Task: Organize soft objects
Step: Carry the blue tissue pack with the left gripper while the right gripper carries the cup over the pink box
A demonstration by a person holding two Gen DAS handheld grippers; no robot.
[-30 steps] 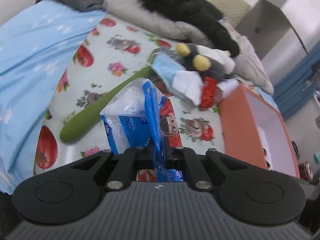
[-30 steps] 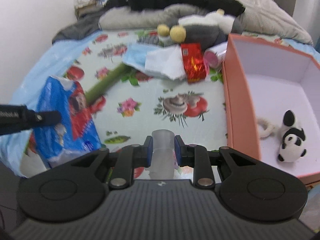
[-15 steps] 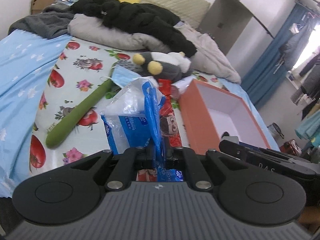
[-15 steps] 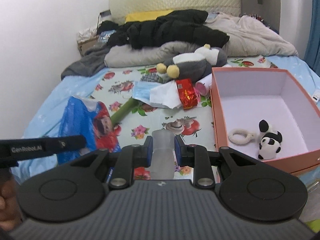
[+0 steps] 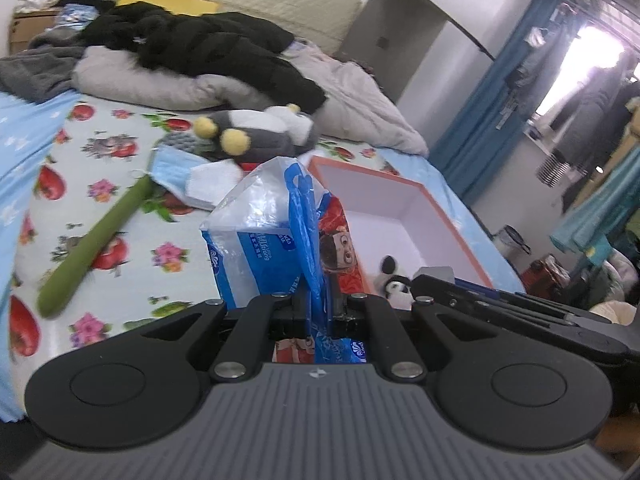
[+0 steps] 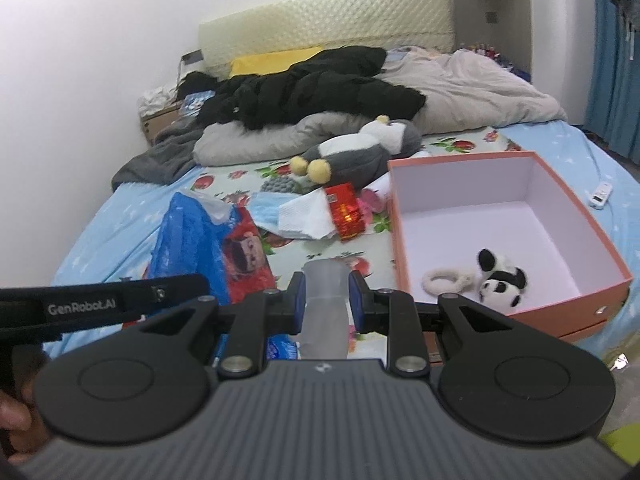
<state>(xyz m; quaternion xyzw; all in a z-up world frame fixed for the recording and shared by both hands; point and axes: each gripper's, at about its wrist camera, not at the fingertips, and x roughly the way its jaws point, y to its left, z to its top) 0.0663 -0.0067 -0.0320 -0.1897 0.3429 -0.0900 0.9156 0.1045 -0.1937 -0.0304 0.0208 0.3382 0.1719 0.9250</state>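
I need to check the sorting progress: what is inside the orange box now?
Inside the orange box lie a small panda plush and a cream fabric ring beside it. The rest of its floor looks bare. The near wall hides a strip of the floor just behind it.

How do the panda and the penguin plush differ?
The panda is small and black-and-white; the penguin plush is much larger, grey and white with yellow feet. The panda lies inside the orange box; the penguin lies on the bed outside it. Both are soft toys, neither gripped.

both wrist views overlook the bed (image 5: 120, 248).
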